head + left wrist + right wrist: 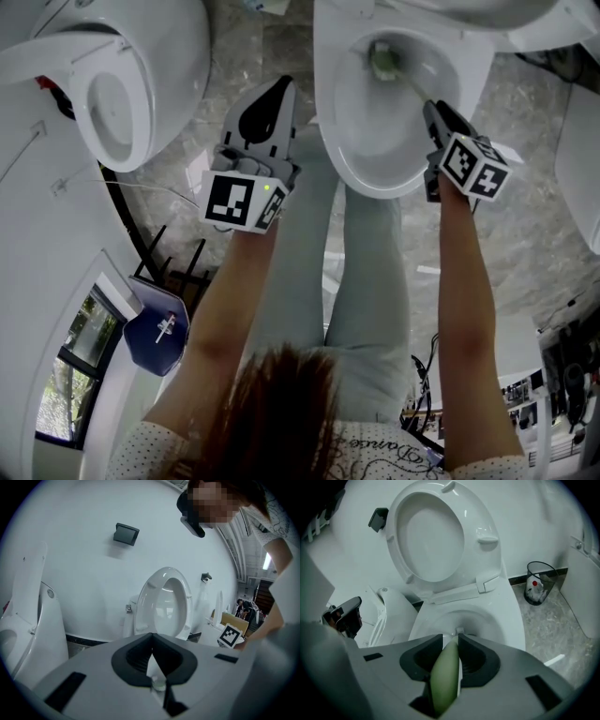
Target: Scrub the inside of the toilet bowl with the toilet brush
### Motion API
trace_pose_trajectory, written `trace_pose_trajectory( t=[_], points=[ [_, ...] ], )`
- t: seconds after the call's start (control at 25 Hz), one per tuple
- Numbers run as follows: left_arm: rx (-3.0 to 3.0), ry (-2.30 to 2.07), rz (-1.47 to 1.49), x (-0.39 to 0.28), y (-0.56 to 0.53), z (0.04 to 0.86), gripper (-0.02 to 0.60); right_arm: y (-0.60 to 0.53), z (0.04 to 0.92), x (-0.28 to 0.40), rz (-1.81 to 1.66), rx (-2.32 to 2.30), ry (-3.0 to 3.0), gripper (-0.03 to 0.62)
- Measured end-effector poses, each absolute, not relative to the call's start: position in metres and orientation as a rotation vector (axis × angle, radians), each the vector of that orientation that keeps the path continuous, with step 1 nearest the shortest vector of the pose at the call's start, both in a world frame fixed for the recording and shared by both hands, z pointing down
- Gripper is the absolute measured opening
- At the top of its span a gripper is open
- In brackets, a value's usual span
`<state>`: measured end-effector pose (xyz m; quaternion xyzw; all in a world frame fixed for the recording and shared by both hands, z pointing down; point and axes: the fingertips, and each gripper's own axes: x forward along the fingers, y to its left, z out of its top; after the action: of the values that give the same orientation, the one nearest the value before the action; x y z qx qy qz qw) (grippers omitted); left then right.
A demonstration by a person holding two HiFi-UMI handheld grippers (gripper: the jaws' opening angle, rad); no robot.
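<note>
Our right gripper (434, 108) clamps the toilet brush (382, 60), head deep in the toilet bowl (339, 141); our left gripper (278, 89) hangs left of it, jaws together, empty.

toilet brush (383, 60) in toilet bowl (332, 131) | second toilet (112, 94) left of bowl | left gripper (279, 89) between them
</note>
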<state>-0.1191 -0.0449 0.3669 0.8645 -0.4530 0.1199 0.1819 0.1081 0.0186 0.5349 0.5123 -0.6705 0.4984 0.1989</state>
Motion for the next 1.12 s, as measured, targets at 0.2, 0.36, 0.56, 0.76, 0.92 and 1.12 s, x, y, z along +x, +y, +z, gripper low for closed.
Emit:
trace_pose_trajectory(
  t=[0.2,0.36,0.56,0.76,0.92,1.12],
  points=[
    [2.440,-1.274,0.335,-0.119,-0.044,0.368,0.002,0.039,0.537,0.094,1.376,1.377,-1.869,0.114],
    [2.442,-1.267,0.337,-0.117,-0.045,0.368,0.002,0.053,0.541,0.102,1.470,1.409,-1.824,0.114],
    [2.443,-1.261,0.336,-0.115,-0.044,0.370,0.002,0.070,0.544,0.104,1.473,1.357,-1.810,0.114],
    [2.440,-1.262,0.335,-0.113,-0.046,0.371,0.002,0.076,0.543,0.110,1.380,1.250,-1.832,0.114],
    [2.439,-1.261,0.335,-0.111,-0.047,0.372,0.001,0.077,0.542,0.110,1.307,1.169,-1.848,0.114],
    [2.438,-1.261,0.336,-0.109,-0.048,0.372,0.002,0.076,0.538,0.104,1.092,1.000,-1.888,0.115]
  ],
)
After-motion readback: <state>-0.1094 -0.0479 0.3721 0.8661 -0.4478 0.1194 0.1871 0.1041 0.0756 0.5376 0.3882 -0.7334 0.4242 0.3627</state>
